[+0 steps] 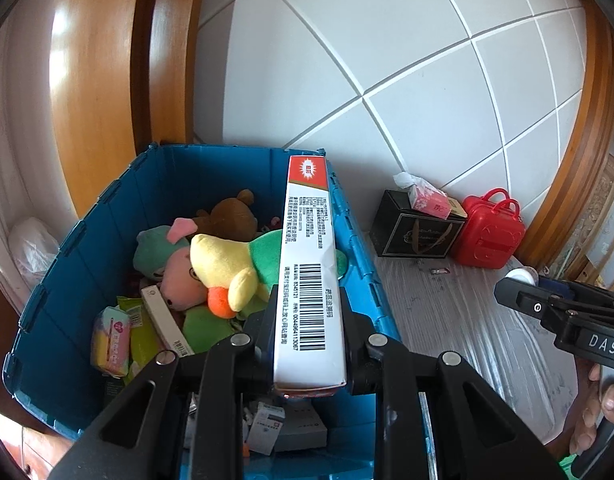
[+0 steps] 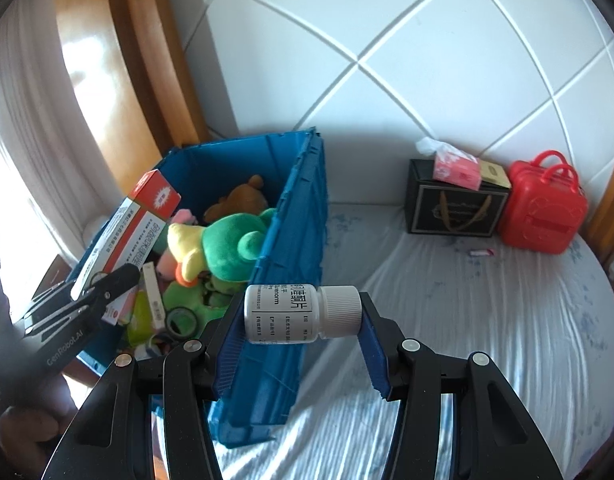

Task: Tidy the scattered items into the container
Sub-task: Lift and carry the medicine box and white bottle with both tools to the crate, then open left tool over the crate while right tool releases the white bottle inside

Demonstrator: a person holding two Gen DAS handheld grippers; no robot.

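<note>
A blue plastic crate [image 1: 87, 240] [image 2: 295, 240] stands on the bed, filled with plush toys, packets and small boxes. My left gripper [image 1: 307, 308] is shut on a long white and red medicine box [image 1: 311, 280] and holds it above the crate's right side; the box also shows in the right wrist view [image 2: 127, 228]. My right gripper [image 2: 303, 312] is shut on a white pill bottle [image 2: 299, 312], held sideways just right of the crate's wall, above the bed. The right gripper also shows in the left wrist view [image 1: 519, 284].
A black gift box [image 2: 455, 208] with a pink tissue pack [image 2: 455, 168] on it and a red toy case [image 2: 543, 212] stand at the padded headboard. A small pink item [image 2: 483, 253] lies on the sheet. A wooden frame stands behind the crate.
</note>
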